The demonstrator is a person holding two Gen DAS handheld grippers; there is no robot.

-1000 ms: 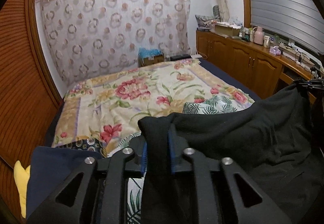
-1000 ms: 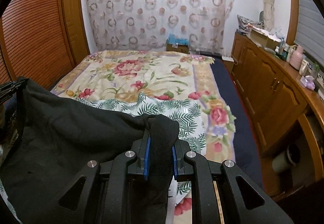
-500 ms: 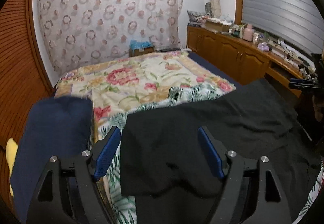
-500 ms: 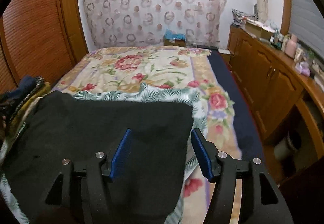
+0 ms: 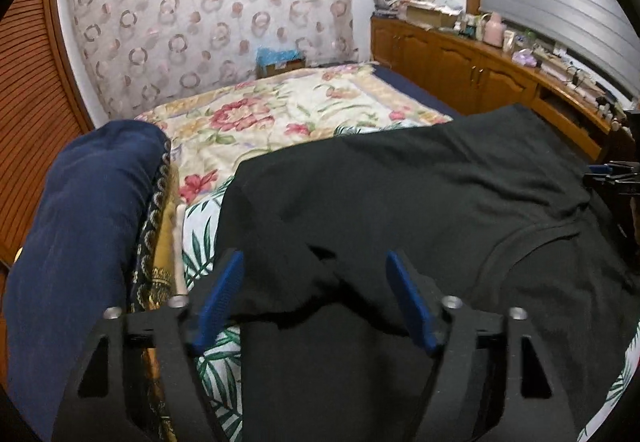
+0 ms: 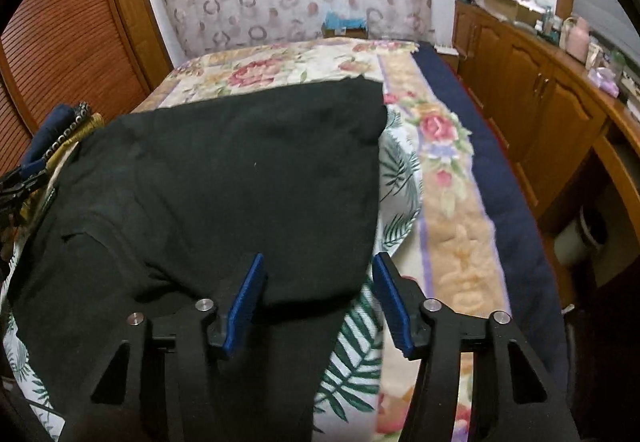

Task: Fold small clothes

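A black garment (image 5: 420, 202) lies spread flat on the bed, folded over at its near edge; it also shows in the right wrist view (image 6: 240, 182). My left gripper (image 5: 316, 298) is open, its blue pads (image 5: 222, 298) apart over the garment's near left corner, holding nothing. My right gripper (image 6: 320, 300) is open over the garment's near right corner, empty. The right gripper's tip shows at the right edge of the left wrist view (image 5: 616, 182).
A stack of folded clothes with a navy piece on top (image 5: 80, 222) sits left of the garment. The floral blanket (image 5: 288, 114) covers the bed, a palm-leaf cloth (image 6: 396, 178) under the garment. Wooden cabinets (image 6: 540, 106) line the right wall.
Both grippers were shut on the black garment's corners a second ago. They let go, opened, and the garment now lies flat on the bed.
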